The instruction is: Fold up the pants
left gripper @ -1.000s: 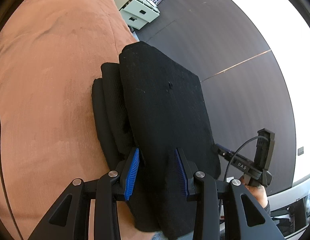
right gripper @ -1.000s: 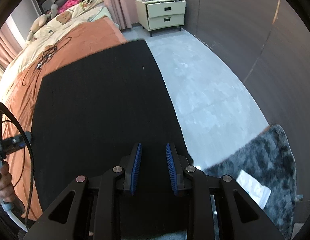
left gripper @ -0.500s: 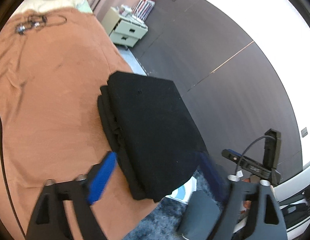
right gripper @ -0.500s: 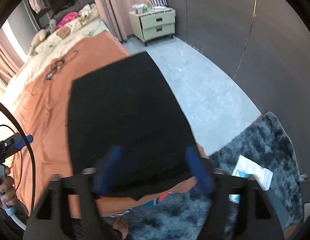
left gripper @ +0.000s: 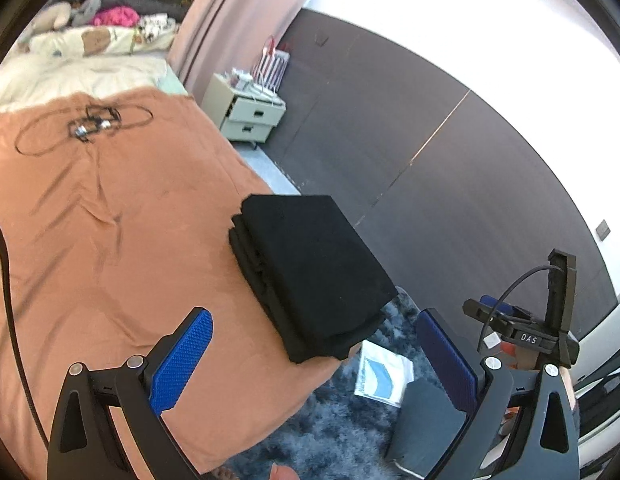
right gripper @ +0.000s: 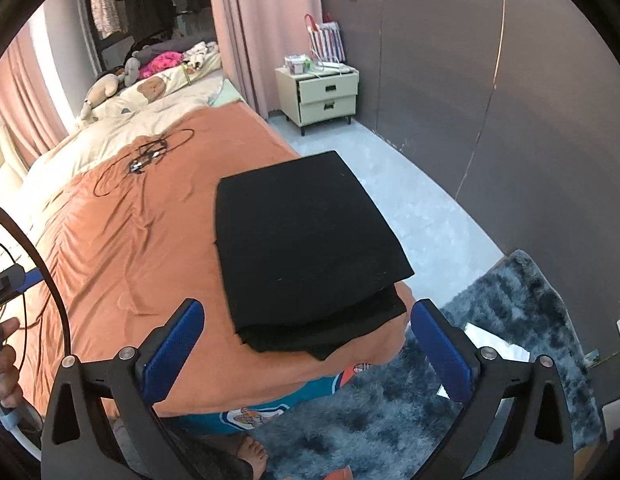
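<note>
We find the black pants (right gripper: 306, 248) folded into a layered stack at the corner of the bed, on the orange blanket (right gripper: 142, 248); the left gripper (left gripper: 314, 364) and right gripper (right gripper: 306, 354) both stand wide apart, holding nothing. Risk, in our judgement: the stack's near corner overhangs the edge and could slide onto the grey rug (right gripper: 522, 312). A nightstand (right gripper: 322, 94) stands by the dark wall.
</note>
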Demonstrator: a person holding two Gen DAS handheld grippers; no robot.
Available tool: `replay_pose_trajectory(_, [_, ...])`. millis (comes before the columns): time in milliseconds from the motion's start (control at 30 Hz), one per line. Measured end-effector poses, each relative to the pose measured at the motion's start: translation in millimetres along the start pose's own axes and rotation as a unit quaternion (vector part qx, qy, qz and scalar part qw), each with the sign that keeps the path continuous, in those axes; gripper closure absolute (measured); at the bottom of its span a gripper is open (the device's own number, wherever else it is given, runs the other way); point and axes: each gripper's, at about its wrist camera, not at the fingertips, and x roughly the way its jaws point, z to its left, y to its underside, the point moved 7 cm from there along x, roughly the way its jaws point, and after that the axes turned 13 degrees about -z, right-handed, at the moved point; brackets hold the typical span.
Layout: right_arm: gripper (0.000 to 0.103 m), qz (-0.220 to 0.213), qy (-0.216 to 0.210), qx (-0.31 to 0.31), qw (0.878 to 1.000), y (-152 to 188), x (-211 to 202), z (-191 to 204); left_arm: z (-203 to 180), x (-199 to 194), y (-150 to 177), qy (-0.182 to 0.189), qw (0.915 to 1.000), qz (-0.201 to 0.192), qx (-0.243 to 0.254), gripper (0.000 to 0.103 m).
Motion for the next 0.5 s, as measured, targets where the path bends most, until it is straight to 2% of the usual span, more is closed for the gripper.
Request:
replay_pose_trajectory(200, [0.000,-0.012,-0.002,-0.010,1.000,26,-48,18,-4,-54,-1,0.003,0.9996,-0.024,0.010,0.000])
replay_pose_trajectory(500, [0.000,-0.042,-0.024,-0.021,0.999,45,-98,42,-4,-131,8,-0.013,0.9974,-0.065,0.028,0.000])
